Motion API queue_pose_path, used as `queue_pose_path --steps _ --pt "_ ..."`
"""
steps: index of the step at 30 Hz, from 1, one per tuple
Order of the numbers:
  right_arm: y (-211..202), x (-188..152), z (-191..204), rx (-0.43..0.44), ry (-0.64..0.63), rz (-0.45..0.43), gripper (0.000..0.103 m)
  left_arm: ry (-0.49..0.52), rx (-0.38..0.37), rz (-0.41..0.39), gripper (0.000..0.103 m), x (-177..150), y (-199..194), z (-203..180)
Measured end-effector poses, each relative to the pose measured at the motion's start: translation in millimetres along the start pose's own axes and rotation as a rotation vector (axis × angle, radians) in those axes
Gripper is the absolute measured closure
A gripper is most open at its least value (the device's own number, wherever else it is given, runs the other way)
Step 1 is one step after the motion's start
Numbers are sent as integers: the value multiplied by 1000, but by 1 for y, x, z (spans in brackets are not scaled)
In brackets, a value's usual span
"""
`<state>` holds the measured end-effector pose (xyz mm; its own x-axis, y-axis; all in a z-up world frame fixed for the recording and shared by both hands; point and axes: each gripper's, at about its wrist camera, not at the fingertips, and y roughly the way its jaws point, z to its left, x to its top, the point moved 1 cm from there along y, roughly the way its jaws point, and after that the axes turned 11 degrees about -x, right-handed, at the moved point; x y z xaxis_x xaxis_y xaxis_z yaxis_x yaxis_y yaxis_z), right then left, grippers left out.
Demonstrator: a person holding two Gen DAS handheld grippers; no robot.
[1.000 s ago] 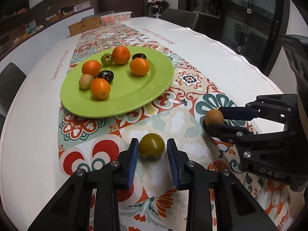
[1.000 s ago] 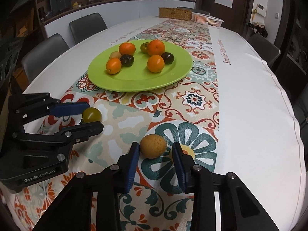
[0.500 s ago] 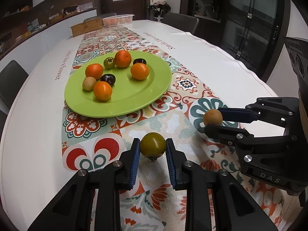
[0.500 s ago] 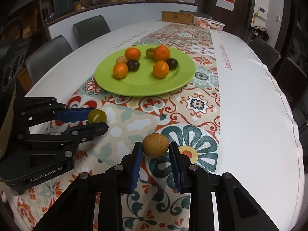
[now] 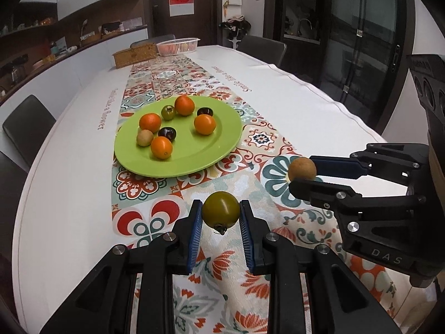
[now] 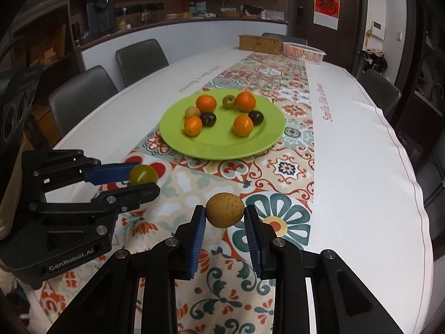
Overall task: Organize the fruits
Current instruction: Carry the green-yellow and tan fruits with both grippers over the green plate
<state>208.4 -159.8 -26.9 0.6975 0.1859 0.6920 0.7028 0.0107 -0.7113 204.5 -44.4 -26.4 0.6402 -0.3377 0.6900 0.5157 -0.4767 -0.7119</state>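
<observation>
My left gripper is shut on a green tomato and holds it above the patterned runner; it also shows in the right wrist view with the tomato. My right gripper is shut on a brown speckled fruit, lifted off the cloth; it shows in the left wrist view with the fruit. A green plate ahead holds several fruits: oranges, dark plums, a green tomato and a brown fruit.
The plate sits on a patterned runner over a white tablecloth. A wicker box and a pink basket stand at the far end. Dark chairs surround the table.
Both grippers closed on their fruits and lifted them off the cloth. The view has risen and tilted up, so the plate looks farther off.
</observation>
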Motion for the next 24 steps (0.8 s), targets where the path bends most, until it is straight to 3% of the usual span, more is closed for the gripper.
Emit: queue_pose_path --steps 11,24 --pt "-27 14 -2 10 13 -79 73 1 35 -83 76 15 -29 -4" --pt "-30 44 -2 10 31 -139 73 -2 68 -150 76 43 -39 9"
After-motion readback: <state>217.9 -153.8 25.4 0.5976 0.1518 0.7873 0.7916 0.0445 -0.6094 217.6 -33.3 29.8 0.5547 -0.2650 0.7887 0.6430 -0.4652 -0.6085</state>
